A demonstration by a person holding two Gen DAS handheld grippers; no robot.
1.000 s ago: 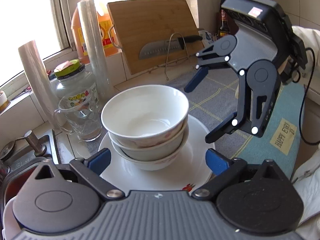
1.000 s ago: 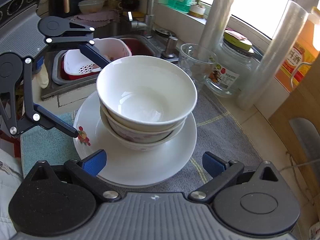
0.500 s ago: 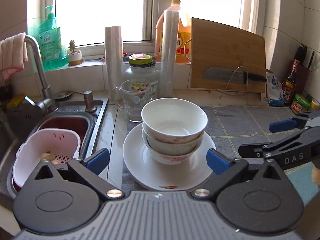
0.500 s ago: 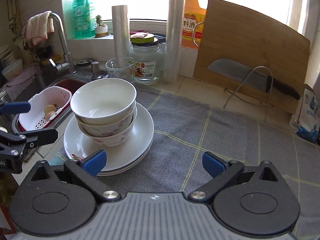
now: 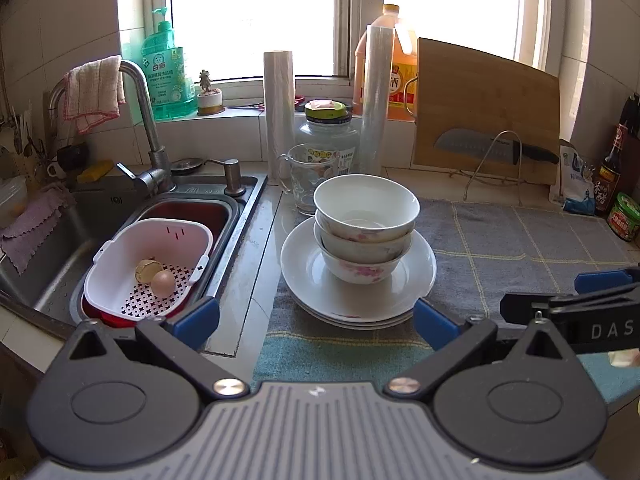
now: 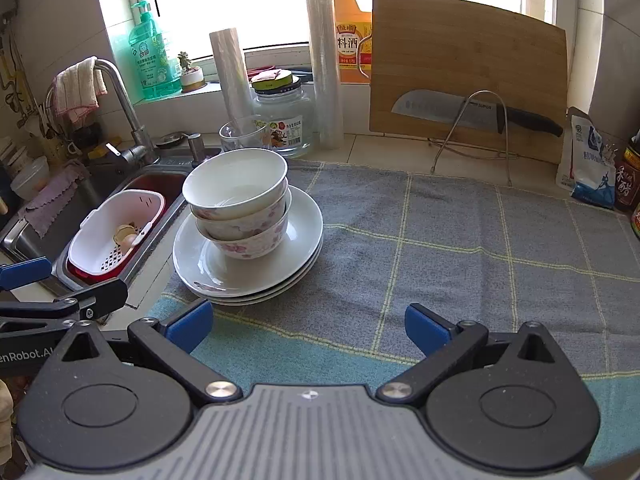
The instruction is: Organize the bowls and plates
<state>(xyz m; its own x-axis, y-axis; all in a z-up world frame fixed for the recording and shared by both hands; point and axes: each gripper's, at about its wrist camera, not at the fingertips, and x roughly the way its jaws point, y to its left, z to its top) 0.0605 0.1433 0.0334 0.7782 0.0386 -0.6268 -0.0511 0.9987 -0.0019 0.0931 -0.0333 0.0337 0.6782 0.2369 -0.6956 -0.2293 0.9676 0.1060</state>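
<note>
A: Left wrist view. Left gripper (image 5: 316,318), fingers spread wide, nothing between them, held off from the stack. Three nested bowls (image 5: 366,226) sit on the stacked plates (image 5: 358,280), which rest at the left end of the grey checked cloth (image 5: 520,244), just beside the sink (image 5: 132,216). A glass mug (image 5: 306,178) stands close behind the bowls.

B: Risks?

A: My judgement: the bowl tower is tall and sits toward the back of the plates. A sideways nudge from a finger could tip it toward the mug or the sink edge. Lifting the plates with the bowls aboard could let them slide.

B: Unclear items?

A: The right gripper (image 5: 576,300) is cut off at the frame edge here. Plate count is uncertain; I see at least two rims. The white strainer basket (image 5: 150,264) holds two roundish things I cannot identify.

B: Right wrist view.

A: Right gripper (image 6: 306,326), fingers also wide apart and empty, over bare cloth to the right of the stack. Here the bowls (image 6: 240,204) lean slightly off centre. The knife (image 6: 476,114) rests against the cutting board (image 6: 468,64), well apart from the stack.

B: Hidden?

A: Whether the plates overhang the cloth edge is hard to tell.
</note>
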